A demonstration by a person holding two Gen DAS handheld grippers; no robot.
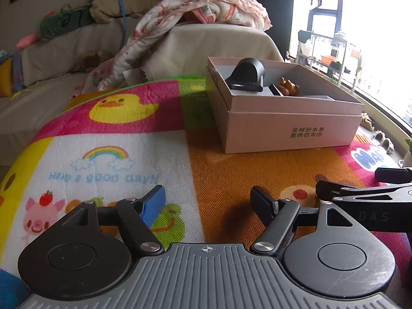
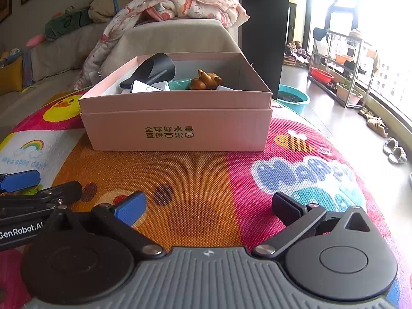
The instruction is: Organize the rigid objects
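A pink cardboard box (image 1: pixel 291 131) (image 2: pixel 177 131) stands on the colourful play mat. Inside it lie a black hair-dryer-like object (image 1: pixel 248 73) (image 2: pixel 154 69), a brown toy figure (image 1: pixel 288 87) (image 2: pixel 207 79), a white flat item (image 2: pixel 145 87) and a teal piece (image 2: pixel 180 83). My left gripper (image 1: pixel 208 200) is open and empty, low over the mat in front of the box. My right gripper (image 2: pixel 209 204) is open and empty, also in front of the box. Each gripper shows at the edge of the other's view, the right gripper (image 1: pixel 360 195) and the left gripper (image 2: pixel 38 190).
The play mat (image 1: pixel 116 159) (image 2: pixel 206 180) covers the surface. Behind the box is a beige sofa (image 1: pixel 206 43) with a floral blanket (image 1: pixel 180 18) (image 2: pixel 180 5). A teal basin (image 2: pixel 293 99), a shelf rack (image 2: pixel 342 67) and shoes (image 2: pixel 394 152) are on the floor to the right.
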